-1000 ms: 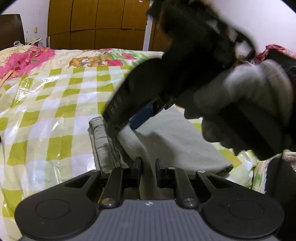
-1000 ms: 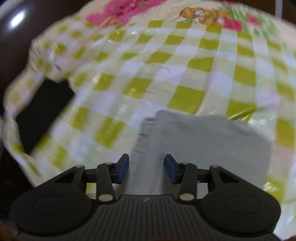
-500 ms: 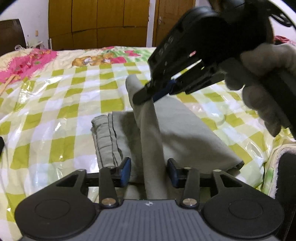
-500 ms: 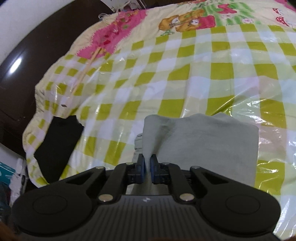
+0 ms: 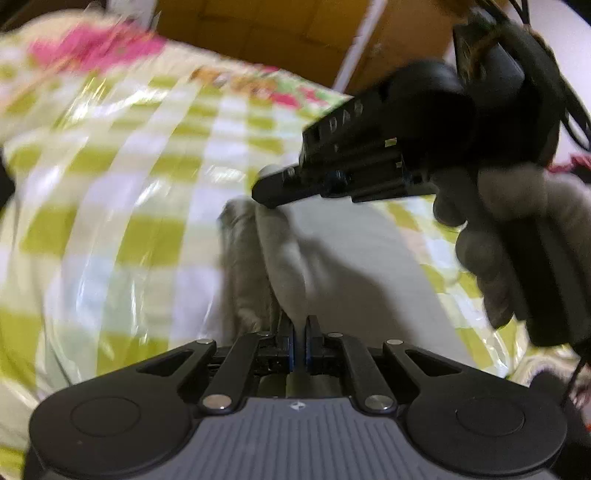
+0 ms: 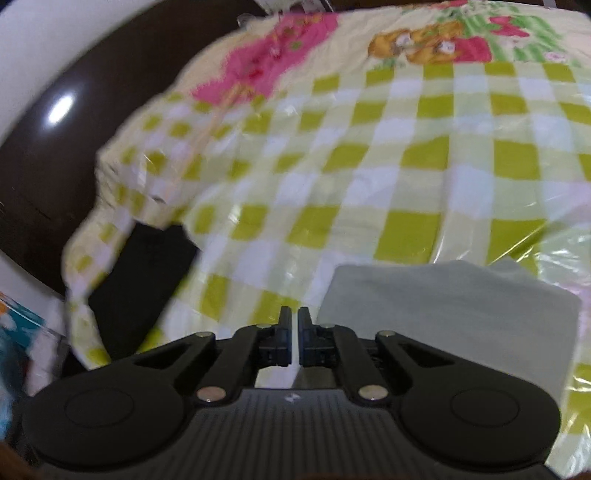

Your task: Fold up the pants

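Grey pants (image 5: pixel 351 251) lie folded on the checked bed cover (image 5: pixel 147 229). A ridge of their cloth rises from my left gripper (image 5: pixel 299 328), whose jaws are closing with the fabric pinched between them. The ridge runs up to my right gripper (image 5: pixel 266 194), which a gloved hand (image 5: pixel 517 229) holds above the pants with its tip on the cloth's upper end. In the right wrist view the right gripper (image 6: pixel 294 317) is shut, and the pants (image 6: pixel 443 317) spread to its right, their left edge running in under the fingers.
The green and white checked cover (image 6: pixel 406 166) has a glossy plastic layer and cartoon prints at the far end. A black cloth (image 6: pixel 147 273) hangs over the bed's left corner, above the dark floor (image 6: pixel 37 166). Wooden wardrobe doors (image 5: pixel 277 33) stand behind the bed.
My left gripper's jaws have come together on the raised ridge of cloth, and its view has rolled. The right gripper closed on the pants' edge, lifted it and has since shifted left.
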A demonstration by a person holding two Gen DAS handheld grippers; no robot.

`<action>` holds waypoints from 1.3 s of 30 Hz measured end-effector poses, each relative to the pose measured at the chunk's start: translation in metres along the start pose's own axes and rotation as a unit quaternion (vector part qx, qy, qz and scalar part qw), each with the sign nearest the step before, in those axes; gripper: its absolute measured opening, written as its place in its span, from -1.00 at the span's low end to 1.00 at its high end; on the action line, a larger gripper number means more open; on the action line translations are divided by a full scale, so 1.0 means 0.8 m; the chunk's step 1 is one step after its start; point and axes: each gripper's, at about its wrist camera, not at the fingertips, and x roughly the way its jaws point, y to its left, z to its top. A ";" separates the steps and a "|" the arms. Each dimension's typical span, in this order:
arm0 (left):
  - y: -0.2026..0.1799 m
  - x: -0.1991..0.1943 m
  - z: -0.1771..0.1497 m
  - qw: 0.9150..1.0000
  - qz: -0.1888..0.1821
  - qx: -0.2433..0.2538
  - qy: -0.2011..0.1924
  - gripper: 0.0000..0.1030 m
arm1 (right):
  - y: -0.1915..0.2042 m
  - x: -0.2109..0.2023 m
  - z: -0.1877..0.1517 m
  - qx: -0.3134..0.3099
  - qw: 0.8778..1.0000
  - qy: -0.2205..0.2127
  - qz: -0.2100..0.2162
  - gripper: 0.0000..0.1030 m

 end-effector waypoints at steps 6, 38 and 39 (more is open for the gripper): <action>0.009 -0.005 0.003 1.000 0.006 -0.004 -0.018 -0.57 | -0.008 0.044 -0.009 0.013 1.000 0.025 -0.001 -0.92; 0.024 -0.014 0.003 0.999 0.043 -0.008 -0.025 -0.58 | 0.022 0.037 0.009 -0.028 0.997 -0.012 -0.073 -0.96; 0.024 -0.016 0.003 0.999 0.044 -0.007 -0.028 -0.58 | 0.018 0.044 0.008 -0.022 0.997 -0.008 -0.075 -0.95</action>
